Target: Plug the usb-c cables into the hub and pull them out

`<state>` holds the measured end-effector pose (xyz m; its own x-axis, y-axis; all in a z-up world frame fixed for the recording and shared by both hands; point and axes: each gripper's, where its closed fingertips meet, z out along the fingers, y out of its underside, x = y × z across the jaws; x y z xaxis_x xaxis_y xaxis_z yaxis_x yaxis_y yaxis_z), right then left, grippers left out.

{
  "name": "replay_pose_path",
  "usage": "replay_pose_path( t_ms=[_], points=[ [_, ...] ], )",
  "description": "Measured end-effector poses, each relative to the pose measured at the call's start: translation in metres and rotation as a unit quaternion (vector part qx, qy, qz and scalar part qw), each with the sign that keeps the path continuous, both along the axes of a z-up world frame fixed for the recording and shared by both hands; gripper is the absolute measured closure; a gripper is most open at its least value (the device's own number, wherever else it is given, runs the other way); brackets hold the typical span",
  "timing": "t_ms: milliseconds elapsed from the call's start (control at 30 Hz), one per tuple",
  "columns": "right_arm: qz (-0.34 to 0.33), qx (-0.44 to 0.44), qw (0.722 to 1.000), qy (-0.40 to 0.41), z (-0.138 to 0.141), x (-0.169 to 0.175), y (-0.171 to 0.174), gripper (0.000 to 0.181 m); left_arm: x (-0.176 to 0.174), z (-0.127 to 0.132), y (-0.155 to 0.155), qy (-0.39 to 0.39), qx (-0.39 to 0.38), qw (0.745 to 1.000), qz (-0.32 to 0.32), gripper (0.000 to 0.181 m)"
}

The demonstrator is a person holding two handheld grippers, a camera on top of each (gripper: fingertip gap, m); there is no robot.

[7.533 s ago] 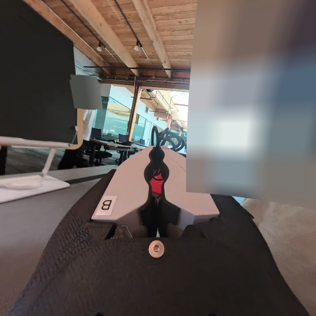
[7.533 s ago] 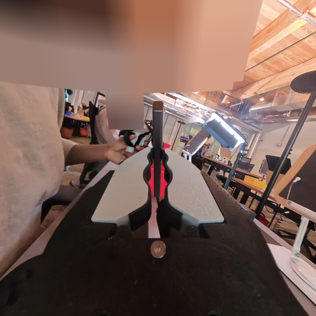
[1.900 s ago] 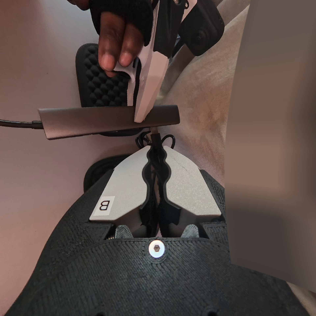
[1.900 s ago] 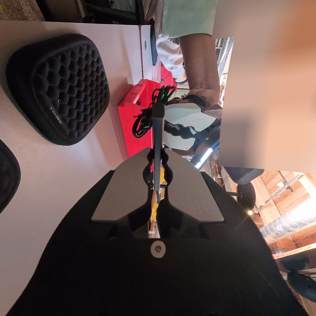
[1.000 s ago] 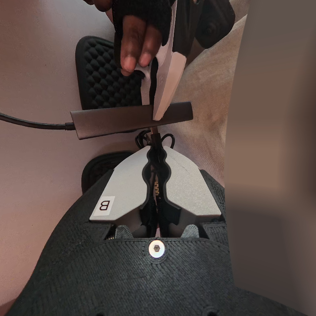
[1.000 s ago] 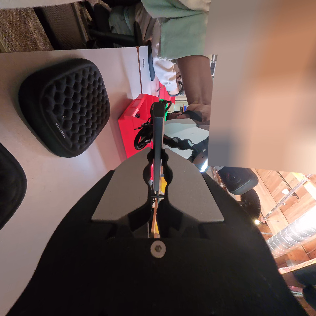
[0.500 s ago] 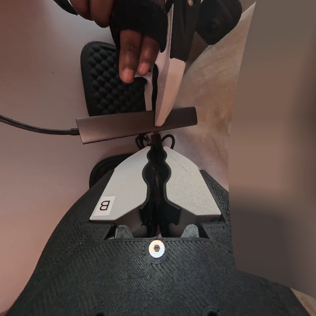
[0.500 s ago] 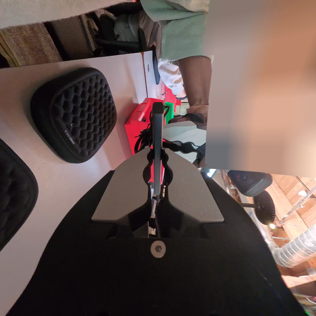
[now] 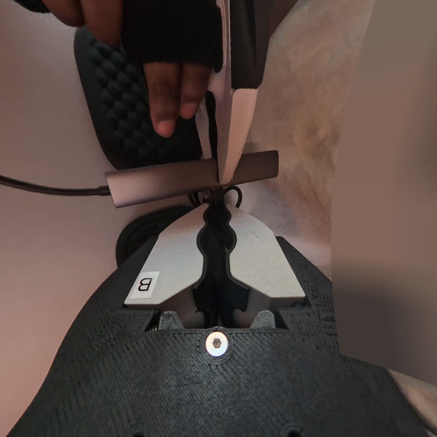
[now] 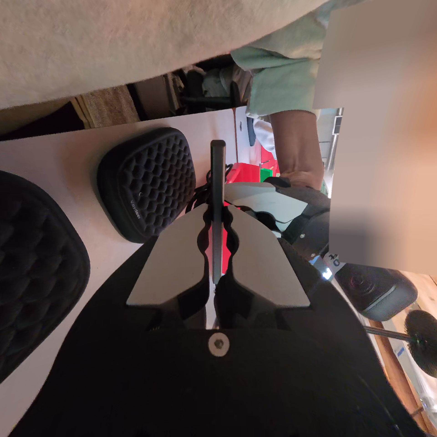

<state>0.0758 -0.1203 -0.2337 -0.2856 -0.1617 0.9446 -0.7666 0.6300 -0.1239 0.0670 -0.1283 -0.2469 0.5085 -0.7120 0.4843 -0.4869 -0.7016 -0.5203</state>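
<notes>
We have the left gripper [image 9: 216,208] pinching the black usb-c cable [image 9: 215,201], its plug just ahead of our fingertips and touching the edge of the hub [image 9: 165,181]. The right gripper [image 10: 217,212] clamps that grey hub edge-on between its fingers, so the hub stands straight out in front of it. Whether the plug is fully seated we cannot tell; it looks at or in the port. We judge the insertion about done or nearly so, with the pull-out left. The hub's own lead [image 9: 47,189] trails off to the left, over a black honeycomb pad [image 10: 151,179].
</notes>
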Motion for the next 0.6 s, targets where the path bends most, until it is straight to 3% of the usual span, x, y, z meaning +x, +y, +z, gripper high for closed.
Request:
replay_pose_path(
  t_ms=[100,200,333,433,500,600],
  points=[
    [0.007,0.008,1.000,0.003,-0.004,0.000,-0.004,0.172,-0.006,-0.003,0.009,0.010,0.025,0.999,0.034,0.177],
    [-0.029,0.038,0.998,0.040,-0.009,-0.011,0.000,0.172,-0.019,-0.006,0.017,0.059,0.075,0.993,0.064,0.171],
    [-0.110,-0.024,0.992,0.056,0.008,-0.027,0.022,0.172,-0.040,0.017,0.033,0.029,0.195,0.960,0.198,0.161],
    [-0.174,-0.067,0.981,0.058,0.009,-0.034,0.043,0.172,-0.078,0.051,0.031,0.019,0.348,0.870,0.349,0.146],
    [-0.214,-0.079,0.972,0.055,0.000,-0.036,0.056,0.172,-0.112,0.075,0.009,0.014,0.434,0.776,0.457,0.127],
    [-0.259,-0.086,0.961,0.051,-0.017,-0.037,0.068,0.172,-0.165,0.092,-0.050,0.087,0.516,0.625,0.579,0.106]
  ],
)
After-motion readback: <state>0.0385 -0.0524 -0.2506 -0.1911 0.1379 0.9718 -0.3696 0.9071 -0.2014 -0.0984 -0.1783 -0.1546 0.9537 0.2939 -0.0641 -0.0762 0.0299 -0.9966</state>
